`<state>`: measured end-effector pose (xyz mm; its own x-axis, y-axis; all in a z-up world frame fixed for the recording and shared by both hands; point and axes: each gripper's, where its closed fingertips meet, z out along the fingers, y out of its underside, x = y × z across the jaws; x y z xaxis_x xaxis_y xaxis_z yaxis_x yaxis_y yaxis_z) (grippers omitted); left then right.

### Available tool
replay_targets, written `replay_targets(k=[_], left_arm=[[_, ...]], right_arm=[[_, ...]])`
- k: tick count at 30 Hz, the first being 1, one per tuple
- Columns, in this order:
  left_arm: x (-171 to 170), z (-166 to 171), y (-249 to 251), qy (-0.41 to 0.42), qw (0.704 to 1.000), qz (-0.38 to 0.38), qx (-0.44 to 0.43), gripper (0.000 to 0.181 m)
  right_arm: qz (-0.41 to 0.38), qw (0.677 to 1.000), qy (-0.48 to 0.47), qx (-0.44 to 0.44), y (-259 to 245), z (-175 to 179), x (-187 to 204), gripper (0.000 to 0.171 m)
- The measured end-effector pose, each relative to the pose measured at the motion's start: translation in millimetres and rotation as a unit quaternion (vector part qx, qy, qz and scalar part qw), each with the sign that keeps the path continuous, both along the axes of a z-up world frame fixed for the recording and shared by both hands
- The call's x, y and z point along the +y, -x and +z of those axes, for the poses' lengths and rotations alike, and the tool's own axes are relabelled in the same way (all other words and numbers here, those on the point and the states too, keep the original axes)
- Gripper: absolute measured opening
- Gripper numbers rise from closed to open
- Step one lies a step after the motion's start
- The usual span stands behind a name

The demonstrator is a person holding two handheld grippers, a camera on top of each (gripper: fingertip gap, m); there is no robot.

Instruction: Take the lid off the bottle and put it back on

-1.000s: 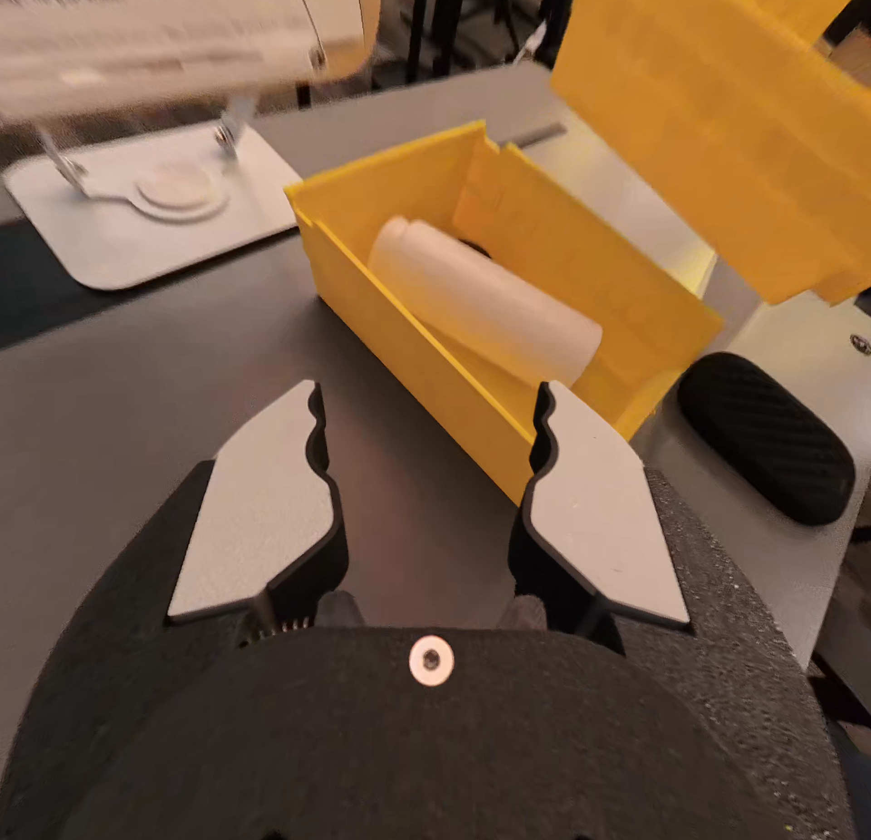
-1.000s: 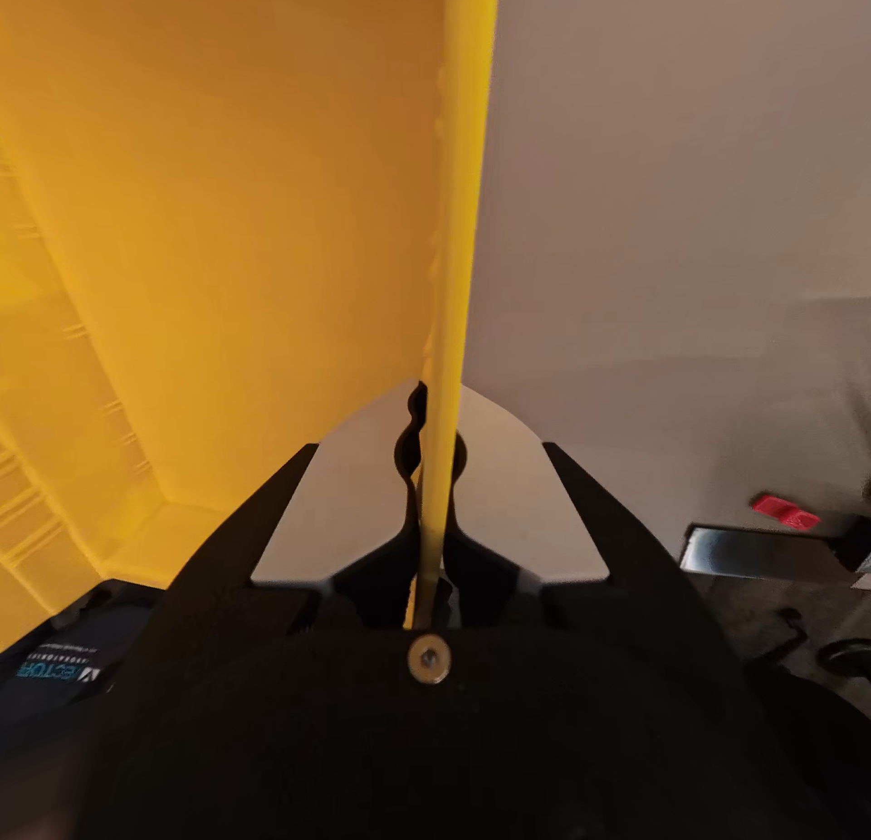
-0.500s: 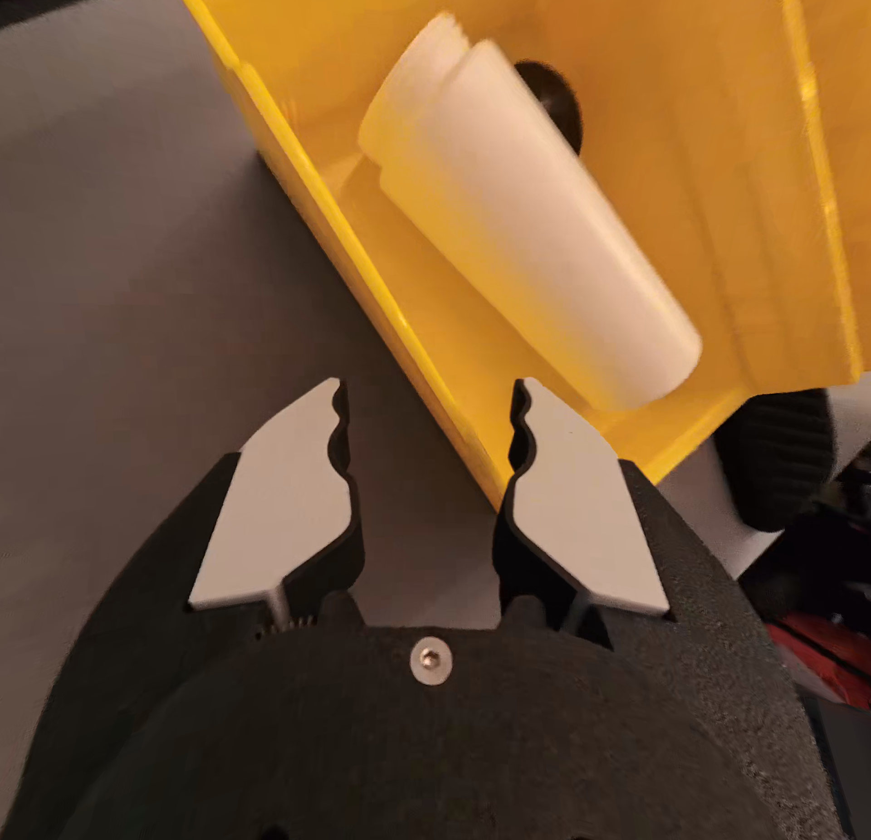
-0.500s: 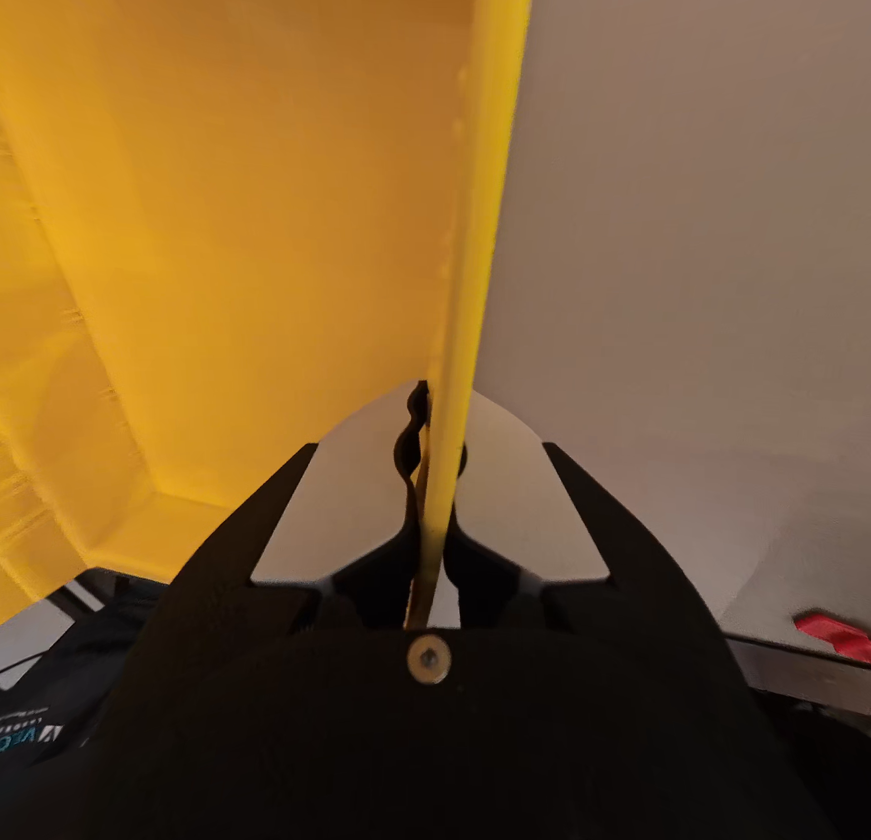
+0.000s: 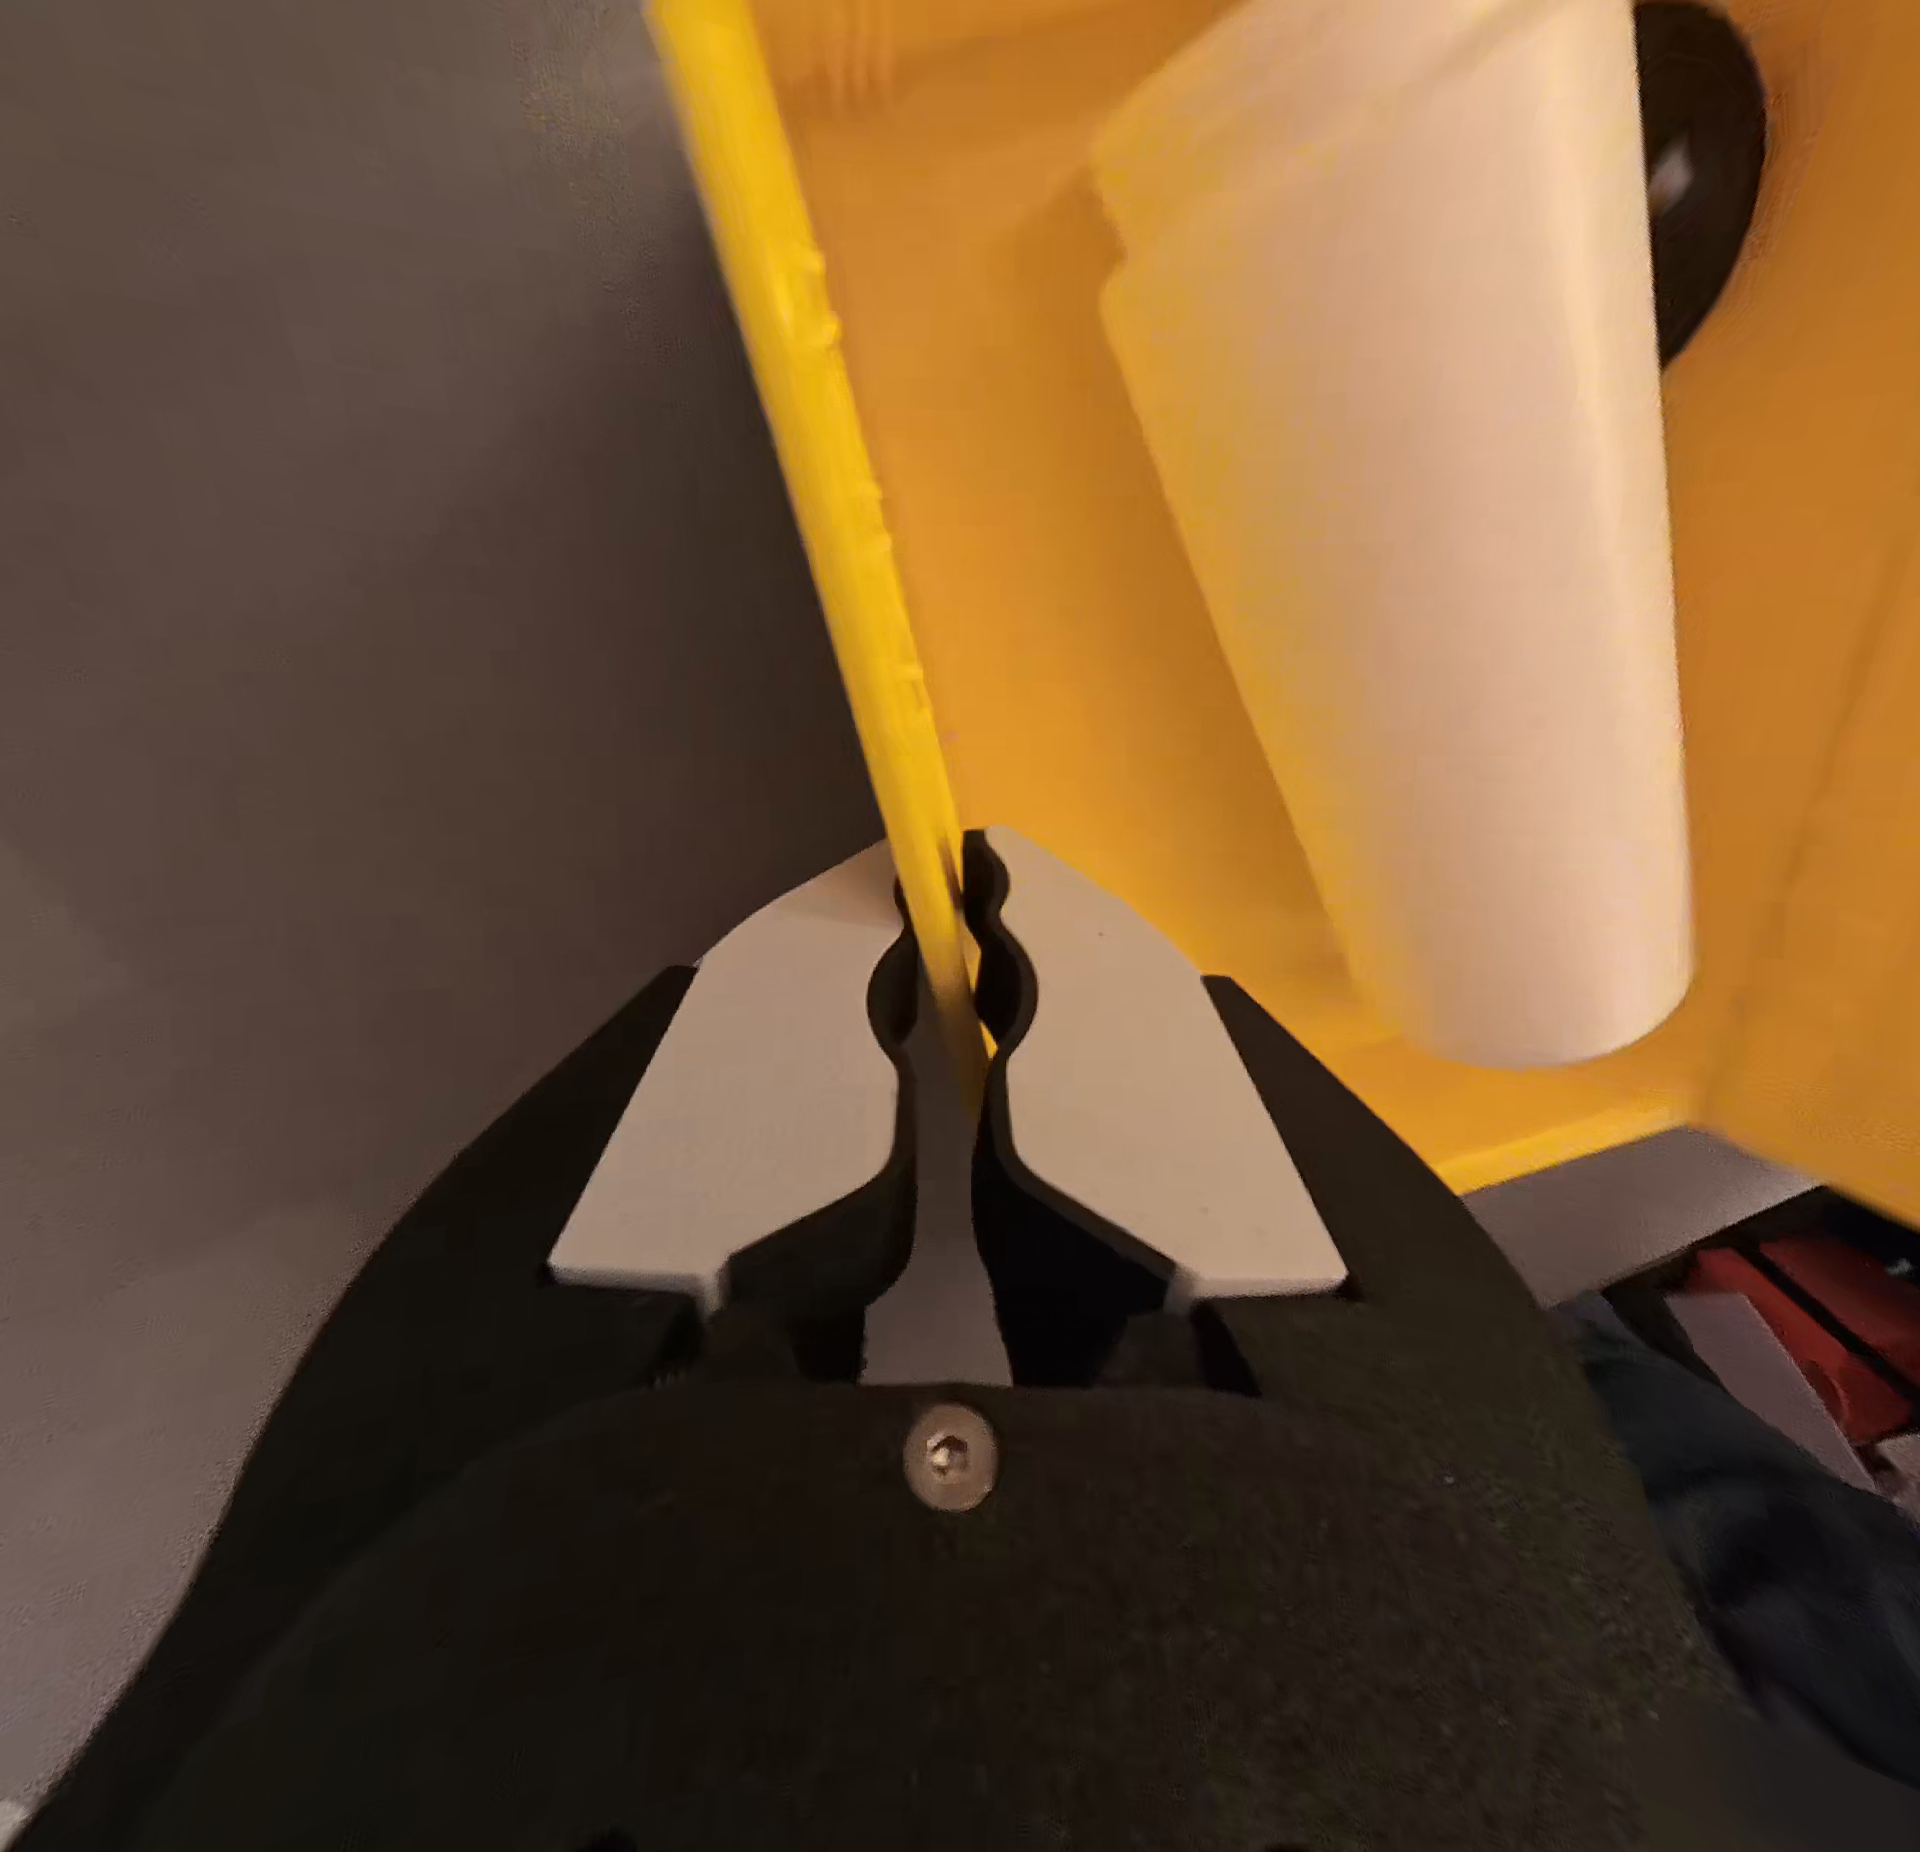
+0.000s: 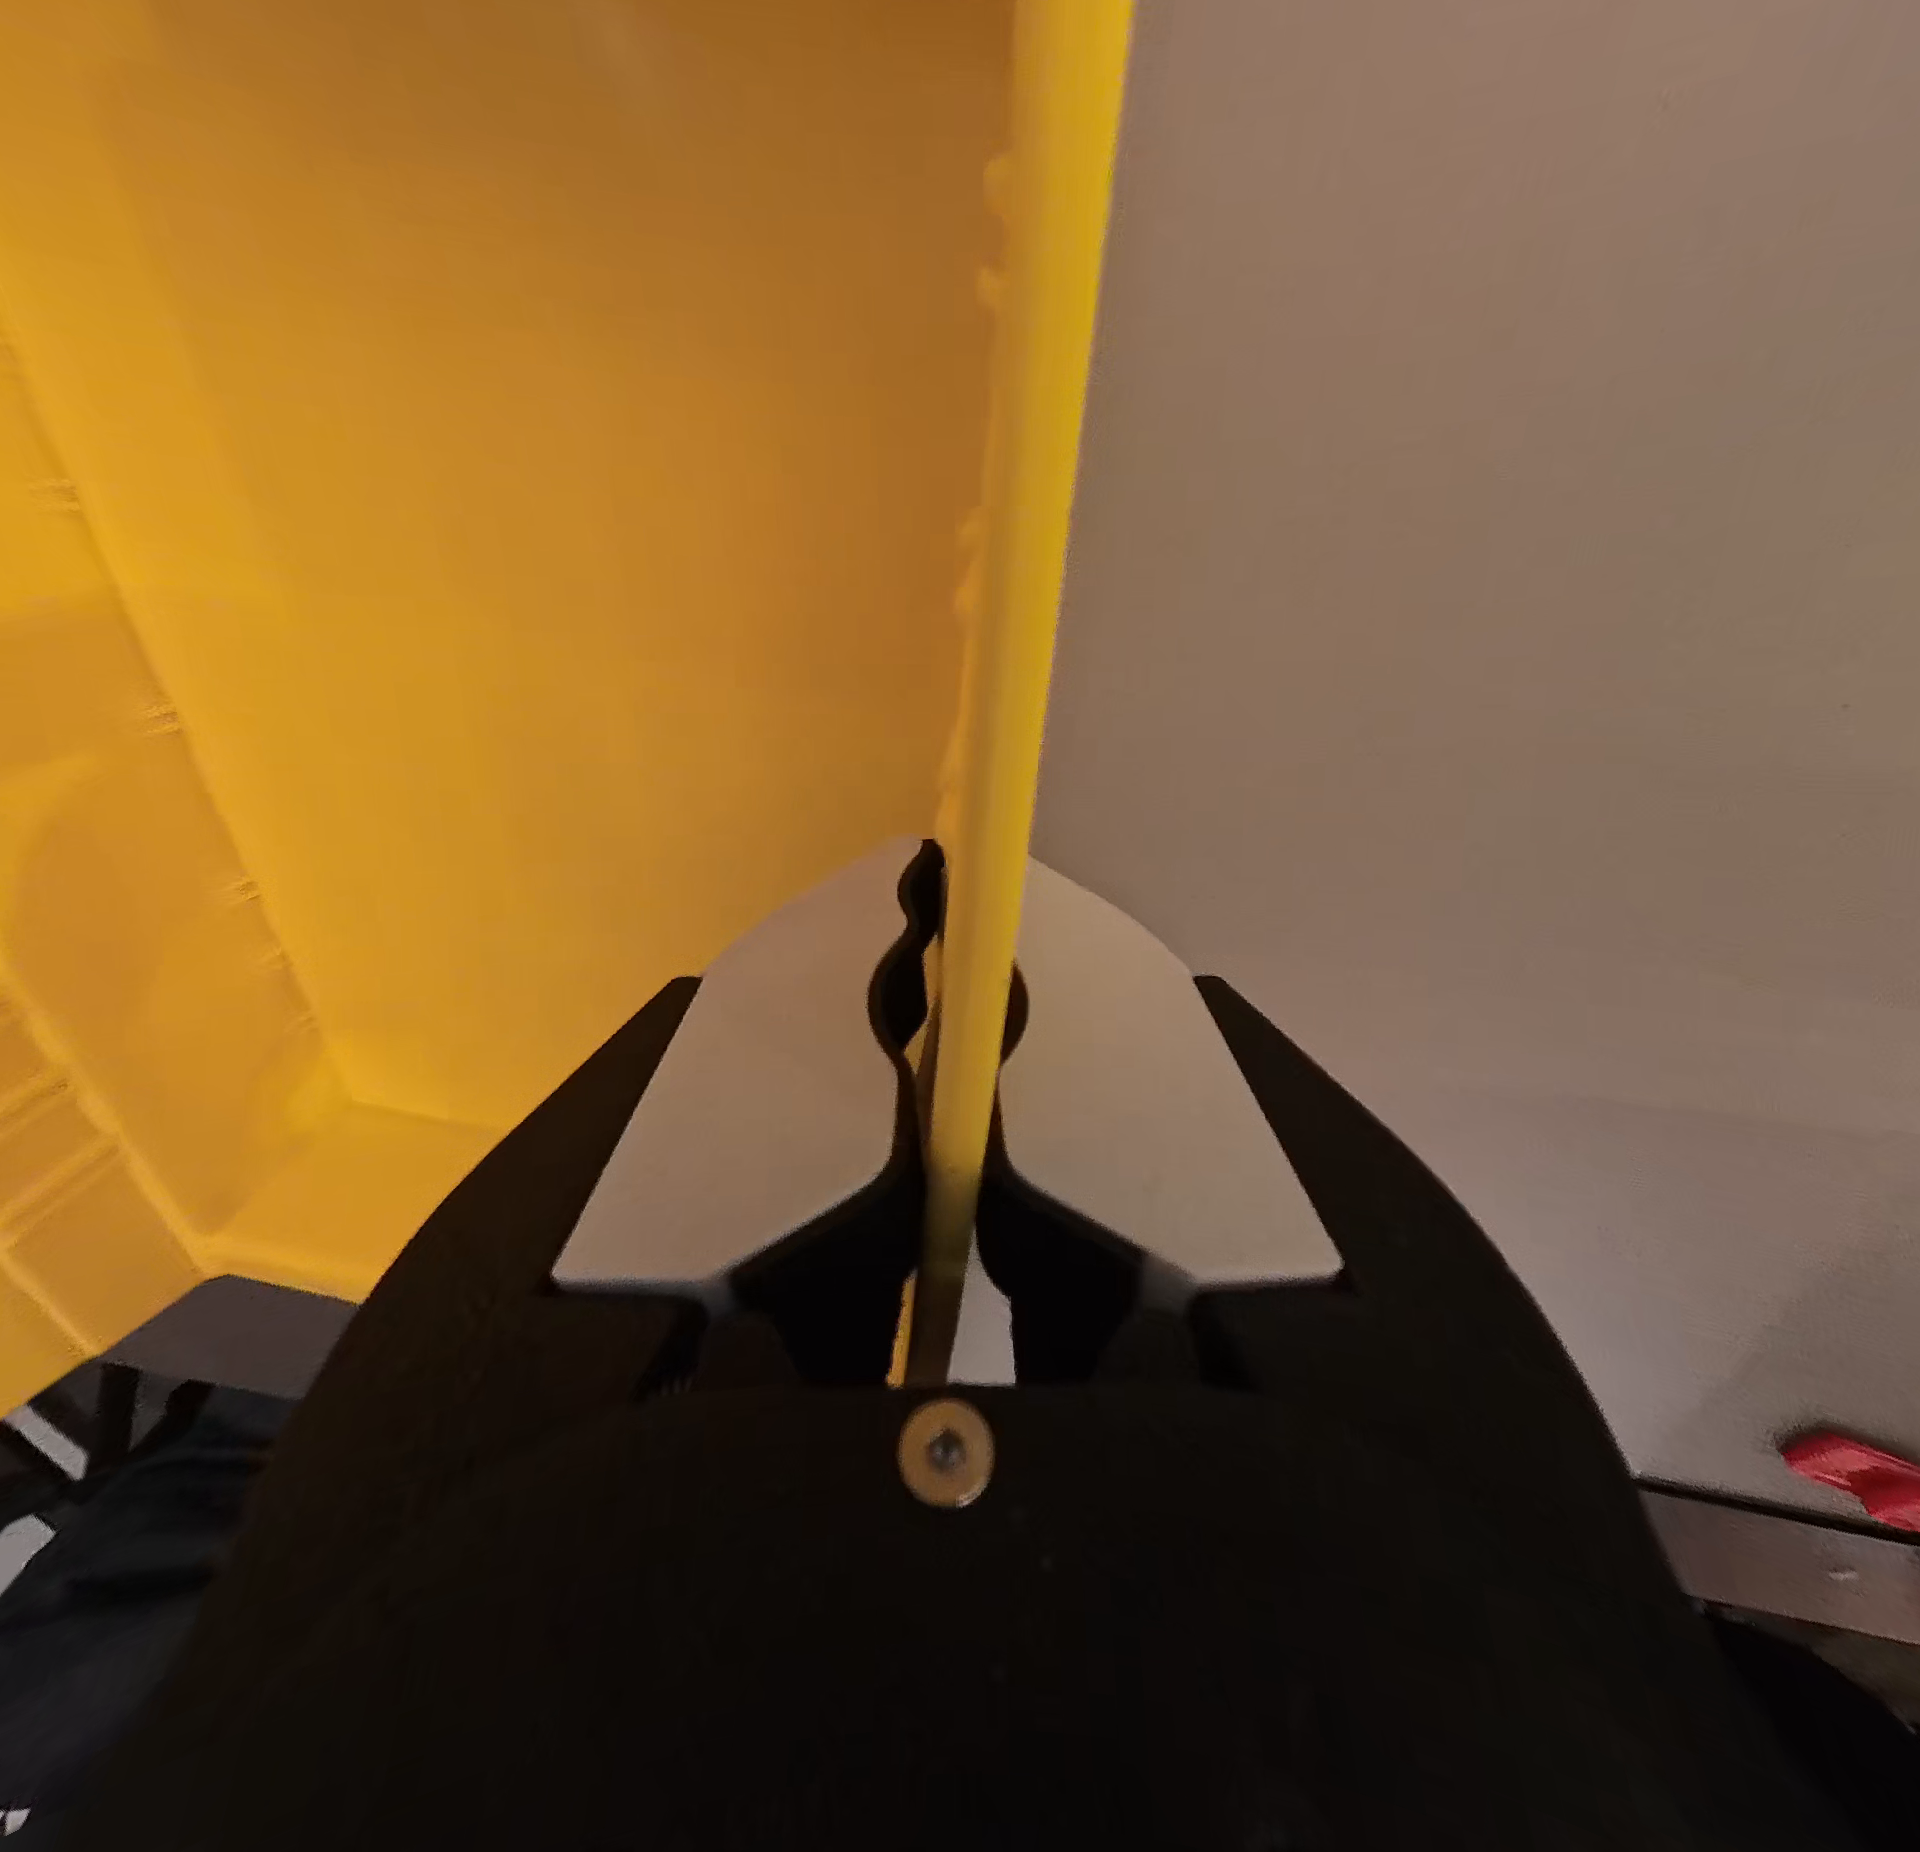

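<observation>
A white bottle (image 5: 1403, 514) lies on its side inside a yellow box (image 5: 800, 327). Its bare neck points away from me. A round black thing (image 5: 1704, 140) sits behind it against the box wall. My left gripper (image 5: 940, 857) is shut on the box's near left wall, by the corner. My right gripper (image 6: 977, 862) is shut on the thin edge of a yellow box lid (image 6: 571, 452), which fills the left half of the right wrist view. The bottle does not show in the right wrist view.
The box stands on a dark grey table (image 5: 364, 555). A light grey surface (image 6: 1507, 555) lies behind the lid, with a red object (image 6: 1860, 1480) at its near edge. Red and dark items (image 5: 1808, 1324) show below the table edge at the right. There is about 45 centimetres between the tips of the two grippers.
My left gripper has moved forward to the yellow box and closed from open onto its near wall. My right gripper keeps its grip on the lid, which has shifted slightly.
</observation>
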<state>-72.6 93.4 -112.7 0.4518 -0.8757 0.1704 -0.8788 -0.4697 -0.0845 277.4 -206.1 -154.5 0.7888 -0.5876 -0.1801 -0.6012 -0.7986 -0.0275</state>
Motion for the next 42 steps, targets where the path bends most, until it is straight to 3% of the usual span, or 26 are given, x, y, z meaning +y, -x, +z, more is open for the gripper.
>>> replay_targets(k=[6, 16, 24, 30, 42], left_arm=[[47.9, 1.2, 50.1, 0.011, 0.998, 0.061, -0.019, 0.004], [134.2, 3.5, 178.8, -0.006, 0.985, 0.174, -0.019, 0.004], [177.4, 5.2, 263.1, -0.021, 0.974, 0.223, -0.021, 0.004], [196.6, 5.9, 286.3, -0.036, 0.971, 0.232, -0.036, 0.004], [205.9, 6.1, 285.3, -0.058, 0.975, 0.213, -0.042, 0.003]], right_arm=[[0.022, 1.0, 0.001, 0.007, 20.1, 0.3, 18.2, 0.005], [0.016, 1.0, 0.003, 0.007, 31.5, 1.0, 47.0, 0.005], [-0.01, 1.0, 0.007, 0.019, 35.9, 1.0, 52.6, 0.005], [0.007, 1.0, 0.009, 0.008, 41.2, 1.6, 58.8, 0.004], [0.024, 1.0, 0.015, 0.003, 39.2, 1.9, 58.1, 0.004]])
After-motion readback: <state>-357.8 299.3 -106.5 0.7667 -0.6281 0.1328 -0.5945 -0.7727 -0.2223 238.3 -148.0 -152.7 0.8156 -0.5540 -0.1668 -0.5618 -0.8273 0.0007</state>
